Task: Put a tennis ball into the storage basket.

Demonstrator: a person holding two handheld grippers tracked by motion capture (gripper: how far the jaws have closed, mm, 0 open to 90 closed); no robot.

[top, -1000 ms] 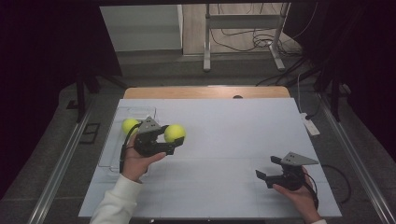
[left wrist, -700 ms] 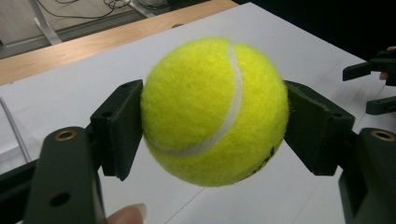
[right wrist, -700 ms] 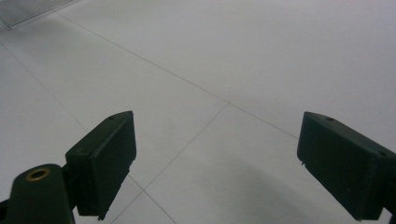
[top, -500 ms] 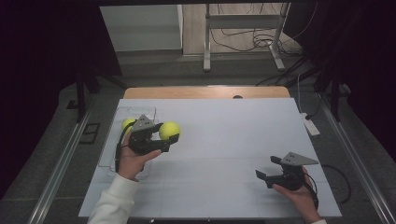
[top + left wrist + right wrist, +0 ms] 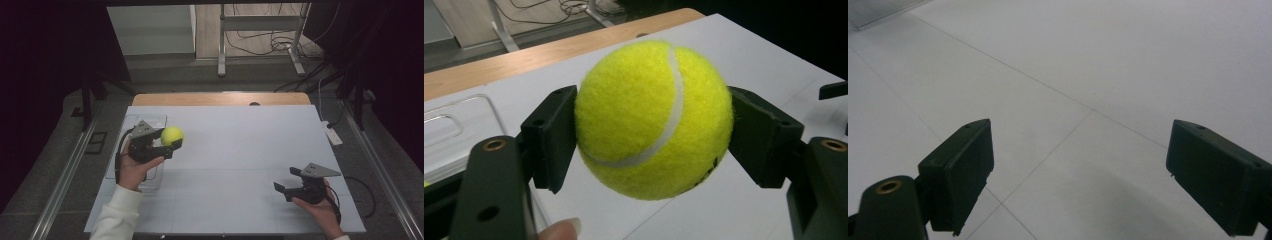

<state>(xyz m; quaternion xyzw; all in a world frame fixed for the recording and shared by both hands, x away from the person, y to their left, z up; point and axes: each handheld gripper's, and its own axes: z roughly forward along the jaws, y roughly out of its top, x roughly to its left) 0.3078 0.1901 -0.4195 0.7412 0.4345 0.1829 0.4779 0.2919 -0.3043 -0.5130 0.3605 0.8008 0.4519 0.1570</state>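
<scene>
A: From above, what is on the desk?

B: At the left, the left tool is clamped on a tennis ball, which it holds above the desk beside a clear tray. At the near right, the right tool hangs over bare desk, jaws apart.

A: And the left gripper view?

B: The ball sits between the two pads, gripped across its widest part. A fingertip shows at the bottom edge.

A: How would it handle?

B: Light, I judge, with felt that grips and a springy shell. Hold it across the middle, or it may squirt out.

A: The right gripper view?

B: The jaws of the right tool stand wide over the white top, nothing between them.
</scene>
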